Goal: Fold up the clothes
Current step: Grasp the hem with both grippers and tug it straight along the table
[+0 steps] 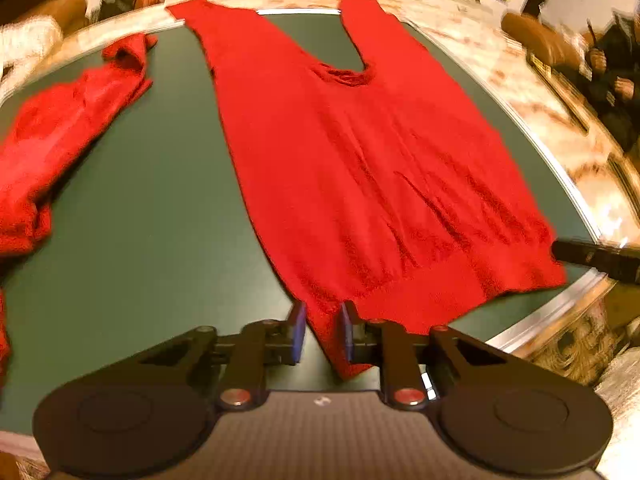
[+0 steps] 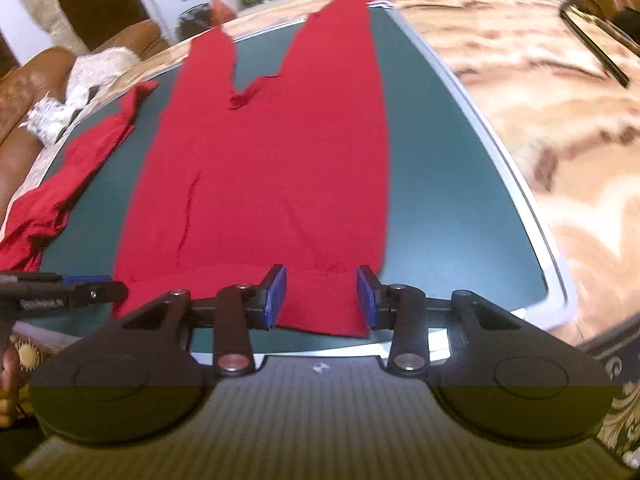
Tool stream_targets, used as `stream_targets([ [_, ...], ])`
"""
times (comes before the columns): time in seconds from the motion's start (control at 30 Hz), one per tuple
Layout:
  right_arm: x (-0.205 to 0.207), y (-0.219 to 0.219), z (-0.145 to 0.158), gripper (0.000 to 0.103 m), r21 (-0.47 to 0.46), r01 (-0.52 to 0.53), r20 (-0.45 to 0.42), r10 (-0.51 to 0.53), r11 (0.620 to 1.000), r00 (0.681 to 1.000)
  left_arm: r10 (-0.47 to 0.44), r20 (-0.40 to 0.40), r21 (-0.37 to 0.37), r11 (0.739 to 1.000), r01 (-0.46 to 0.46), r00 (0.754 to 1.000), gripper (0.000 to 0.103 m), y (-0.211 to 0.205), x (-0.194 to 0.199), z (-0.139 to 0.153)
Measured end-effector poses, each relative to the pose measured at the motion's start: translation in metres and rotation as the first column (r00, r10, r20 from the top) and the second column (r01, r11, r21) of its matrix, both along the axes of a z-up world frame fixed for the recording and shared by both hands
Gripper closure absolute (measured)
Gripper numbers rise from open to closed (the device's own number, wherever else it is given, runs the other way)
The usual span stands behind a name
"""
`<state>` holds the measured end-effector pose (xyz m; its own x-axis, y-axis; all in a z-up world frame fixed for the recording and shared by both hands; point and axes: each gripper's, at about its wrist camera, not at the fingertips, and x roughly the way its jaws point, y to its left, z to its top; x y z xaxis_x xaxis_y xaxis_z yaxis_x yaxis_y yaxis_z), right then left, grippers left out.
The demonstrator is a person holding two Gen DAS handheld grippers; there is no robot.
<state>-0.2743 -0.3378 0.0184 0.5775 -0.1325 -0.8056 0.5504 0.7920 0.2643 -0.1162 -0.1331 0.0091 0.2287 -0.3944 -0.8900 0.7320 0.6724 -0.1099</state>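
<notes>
A red knitted sweater (image 1: 360,152) lies flat on the green table mat (image 1: 152,200), hem toward me, both sleeves stretched to the far edge. My left gripper (image 1: 323,330) is nearly closed on the hem's left corner, with red fabric between its blue pads (image 1: 298,330). In the right wrist view the same sweater (image 2: 272,168) fills the middle. My right gripper (image 2: 321,296) stands open, its blue pads either side of the hem's right corner, with the cloth between them. The right gripper's tip (image 1: 596,256) shows at the left view's right edge.
A second red garment (image 1: 52,148) lies crumpled at the mat's left side; it also shows in the right wrist view (image 2: 68,184). The mat has a silver border (image 2: 516,176) on a marble-patterned table (image 2: 540,80). Brown leather chairs (image 2: 24,92) stand at the left.
</notes>
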Motion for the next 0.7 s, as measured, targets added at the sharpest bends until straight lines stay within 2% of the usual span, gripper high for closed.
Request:
stream_targets([
  [0.07,-0.004,-0.001,-0.002,0.058,-0.014,0.027,-0.001,-0.027,1.000,1.000,0.022,-0.031,-0.018,1.000,-0.023,0.999,0.094,0.003,0.004,-0.001],
  [0.3,-0.011,-0.007,-0.015,0.058,0.059,0.073,0.006,-0.073,0.996,0.997,-0.070,-0.089,-0.031,0.997,0.068,0.994,0.099,0.010,0.010,-0.001],
  [0.47,-0.018,-0.013,-0.024,0.058,0.105,0.108,0.018,-0.110,0.989,0.994,-0.129,-0.036,0.022,0.991,0.130,0.991,0.100,0.005,0.000,0.002],
  [0.57,-0.017,-0.008,-0.025,0.059,0.064,0.077,0.000,-0.077,0.995,0.997,-0.141,-0.015,0.034,0.989,0.142,0.990,0.100,0.004,-0.006,0.004],
  [0.67,-0.011,0.006,-0.024,0.070,-0.051,0.029,-0.059,-0.032,0.998,0.998,-0.137,-0.005,0.029,0.990,0.137,0.991,0.100,0.007,-0.009,0.004],
  [0.7,-0.010,0.010,-0.024,0.070,-0.080,0.013,-0.072,-0.019,0.997,0.997,-0.134,0.000,0.026,0.991,0.134,0.991,0.100,0.008,-0.010,0.004],
])
